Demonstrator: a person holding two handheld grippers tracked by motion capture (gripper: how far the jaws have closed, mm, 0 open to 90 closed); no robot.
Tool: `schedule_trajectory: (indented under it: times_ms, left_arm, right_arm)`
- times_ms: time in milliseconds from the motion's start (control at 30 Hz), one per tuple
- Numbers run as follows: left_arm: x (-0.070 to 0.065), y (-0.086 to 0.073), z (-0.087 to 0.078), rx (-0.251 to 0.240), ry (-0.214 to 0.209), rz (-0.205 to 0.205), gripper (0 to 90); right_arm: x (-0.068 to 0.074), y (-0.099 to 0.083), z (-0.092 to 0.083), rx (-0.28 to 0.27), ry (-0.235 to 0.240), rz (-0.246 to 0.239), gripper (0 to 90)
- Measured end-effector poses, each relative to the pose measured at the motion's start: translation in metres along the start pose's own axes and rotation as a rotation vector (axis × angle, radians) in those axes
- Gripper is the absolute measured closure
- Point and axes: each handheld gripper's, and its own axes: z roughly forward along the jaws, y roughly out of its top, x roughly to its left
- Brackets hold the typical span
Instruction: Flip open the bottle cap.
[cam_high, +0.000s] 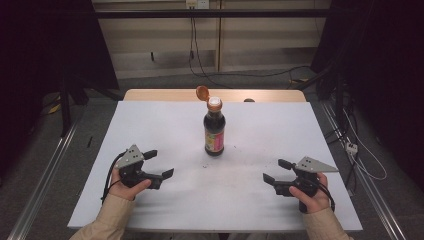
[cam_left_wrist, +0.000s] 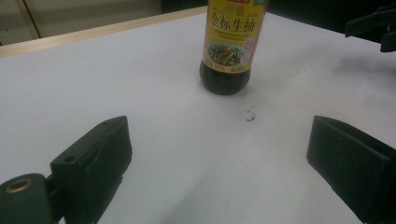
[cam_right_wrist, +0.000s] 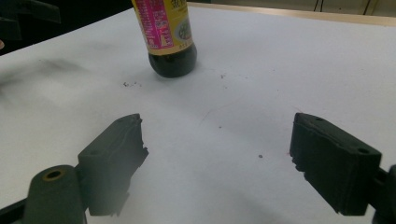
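1. High view: soy sauce bottle (cam_high: 214, 131) stands upright mid-worktop (cam_high: 150, 125), orange cap (cam_high: 202, 92) flipped open, probably ready for closing. Left gripper (cam_high: 159, 164) and right gripper (cam_high: 274, 171) flank it, jaws apart, empty.
2. Left gripper view: bottle at 12 o'clock, well beyond the jaws.
3. Right gripper view: bottle around 11 o'clock, clear of the spread jaws.

I see a white rectangular tabletop (cam_high: 150, 130) with a pale wooden edge (cam_high: 160, 95) at its far side. Beyond it, grey floor (cam_high: 165, 80), beige wall panels (cam_high: 155, 35) trailing black cables (cam_high: 200, 65), and dark curtains (cam_high: 45, 45) either side.
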Motion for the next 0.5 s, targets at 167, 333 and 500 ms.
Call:
schedule_trajectory:
  times_ms: [167,333,500]
  left_arm:
    - [0.003,-0.004,-0.006,-0.004,-0.006,-0.016,6.4]
    - [0.006,-0.009,-0.013,-0.003,0.011,-0.023,6.4]
    - [0.011,-0.013,-0.021,-0.005,0.022,-0.034,6.4]
  right_arm:
    - [0.000,-0.003,-0.002,0.004,0.001,-0.004,16.7]
    - [0.000,-0.004,-0.004,0.005,-0.001,-0.006,16.7]
    - [-0.001,-0.006,-0.006,0.005,-0.005,-0.011,16.7]
